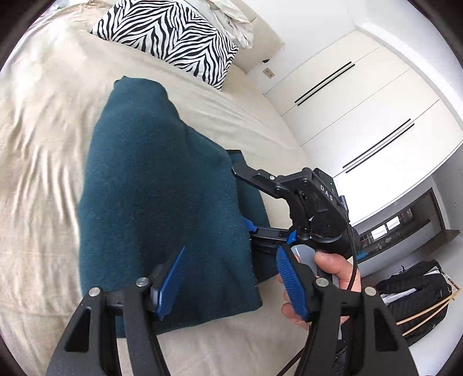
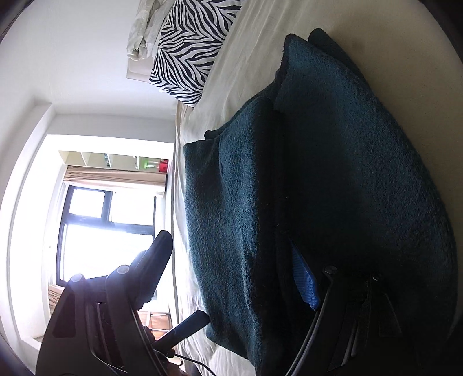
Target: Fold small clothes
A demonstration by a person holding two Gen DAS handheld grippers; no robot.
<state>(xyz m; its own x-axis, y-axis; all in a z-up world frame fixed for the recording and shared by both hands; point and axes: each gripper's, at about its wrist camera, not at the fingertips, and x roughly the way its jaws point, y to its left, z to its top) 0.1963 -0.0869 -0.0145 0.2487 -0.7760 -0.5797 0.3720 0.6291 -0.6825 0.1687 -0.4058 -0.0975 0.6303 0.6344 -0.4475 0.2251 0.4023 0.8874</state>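
Note:
A dark teal knitted garment (image 1: 162, 185) lies folded in layers on the beige bed sheet (image 1: 43, 162). My left gripper (image 1: 231, 283) is open just above the garment's near end, its blue pads (image 1: 170, 286) wide apart and holding nothing. My right gripper (image 1: 249, 199) reaches in from the right, one finger above the fold and one under it. In the right wrist view the garment (image 2: 332, 173) fills the frame, and my right gripper (image 2: 231, 277) stands open with one blue pad (image 2: 303, 280) tucked between layers.
A zebra-print pillow (image 1: 170, 37) and crumpled white bedding (image 1: 231, 20) lie at the bed's head. White wardrobe doors (image 1: 361, 110) stand to the right. A black bag (image 1: 416, 292) sits on the floor. A bright window (image 2: 107, 225) shows in the right wrist view.

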